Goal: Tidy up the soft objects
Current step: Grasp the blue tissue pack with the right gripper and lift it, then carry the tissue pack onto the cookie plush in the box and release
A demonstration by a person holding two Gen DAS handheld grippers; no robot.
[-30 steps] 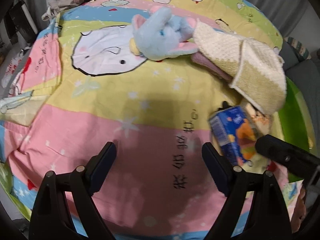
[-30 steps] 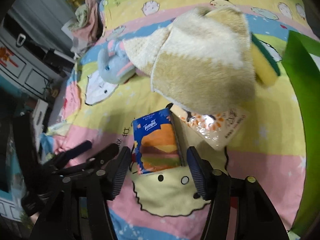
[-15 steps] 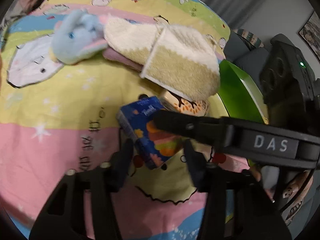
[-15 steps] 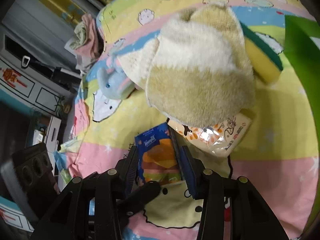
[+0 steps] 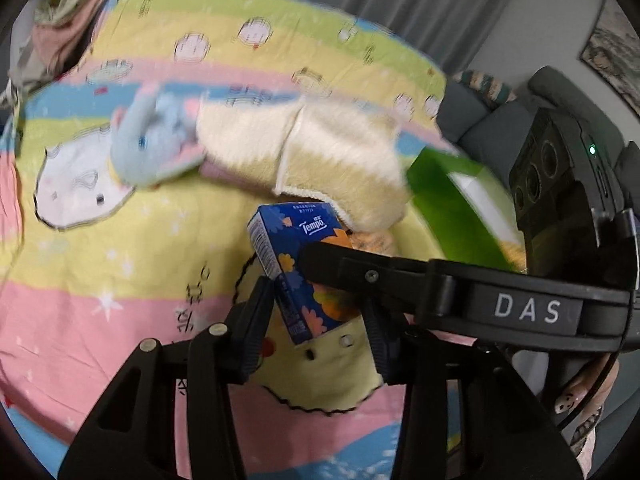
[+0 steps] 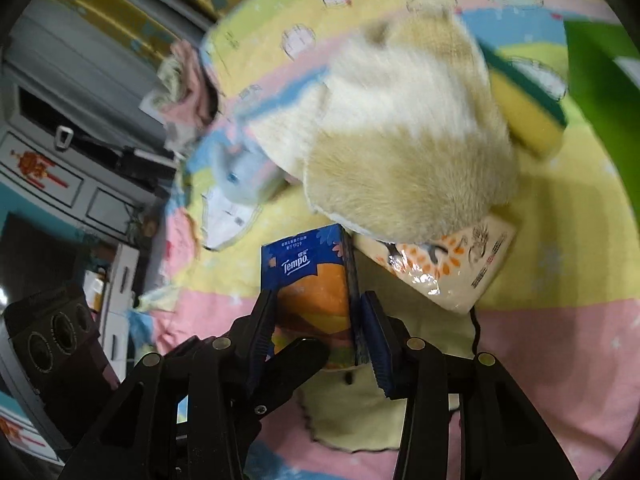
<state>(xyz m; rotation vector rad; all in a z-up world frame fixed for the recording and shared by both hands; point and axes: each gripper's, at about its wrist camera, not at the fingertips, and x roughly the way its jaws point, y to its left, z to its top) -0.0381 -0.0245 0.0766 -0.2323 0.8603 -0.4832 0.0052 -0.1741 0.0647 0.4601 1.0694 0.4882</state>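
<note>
A blue Tempo tissue pack (image 5: pixel 304 248) is held tilted above the cartoon bedsheet (image 5: pixel 100 280). My left gripper (image 5: pixel 316 308) has its jaws closing on the pack's lower end, and the pads touch it. In the right wrist view, my right gripper (image 6: pixel 318 304) presses both sides of the tissue pack (image 6: pixel 308 280), and one left finger (image 6: pixel 300 356) lies across its lower face. A blue plush elephant (image 5: pixel 148 148) and a fluffy cream cloth (image 5: pixel 320 156) lie beyond. An orange-patterned tissue packet (image 6: pixel 452 264) sticks out from under the cloth.
A yellow and green sponge (image 6: pixel 524 116) lies beside the cloth. A green box (image 5: pixel 452 200) stands at the right edge of the bed. Crumpled clothes (image 5: pixel 60 8) sit at the far left corner. A grey cabinet (image 6: pixel 60 176) stands beside the bed.
My left gripper swung right from bare sheet to the tissue pack and its jaws narrowed around it. The right jaws closed onto the pack. The pack now sits raised and tilted.
</note>
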